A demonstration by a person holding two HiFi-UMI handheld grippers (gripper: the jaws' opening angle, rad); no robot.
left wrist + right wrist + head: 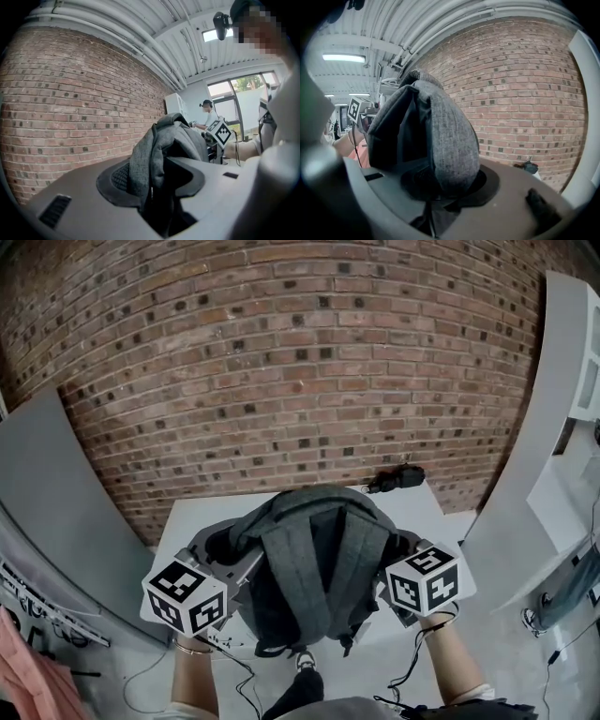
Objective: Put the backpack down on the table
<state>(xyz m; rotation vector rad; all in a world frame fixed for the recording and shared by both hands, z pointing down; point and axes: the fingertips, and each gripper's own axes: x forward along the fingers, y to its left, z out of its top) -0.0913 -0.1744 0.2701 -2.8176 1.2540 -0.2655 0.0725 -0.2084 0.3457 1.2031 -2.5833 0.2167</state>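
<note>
A grey backpack point(314, 568) hangs upright over the near part of the white table point(192, 519), its shoulder straps facing me. I cannot tell whether its base touches the tabletop. My left gripper point(242, 563) is shut on the backpack's left side. In the left gripper view a fold of the grey fabric point(157, 150) sits pinched between the jaws of that gripper point(157, 190). My right gripper point(392, 566) is shut on the backpack's right side. In the right gripper view the padded grey edge point(440, 136) is clamped in its jaws point(440, 190).
A small black object point(397, 478) lies at the table's far right corner. A brick wall point(281, 362) stands behind the table, with grey panels point(47, 484) left and a white one point(534, 456) right. Cables lie on the floor point(234, 676). A person point(208, 115) sits far off.
</note>
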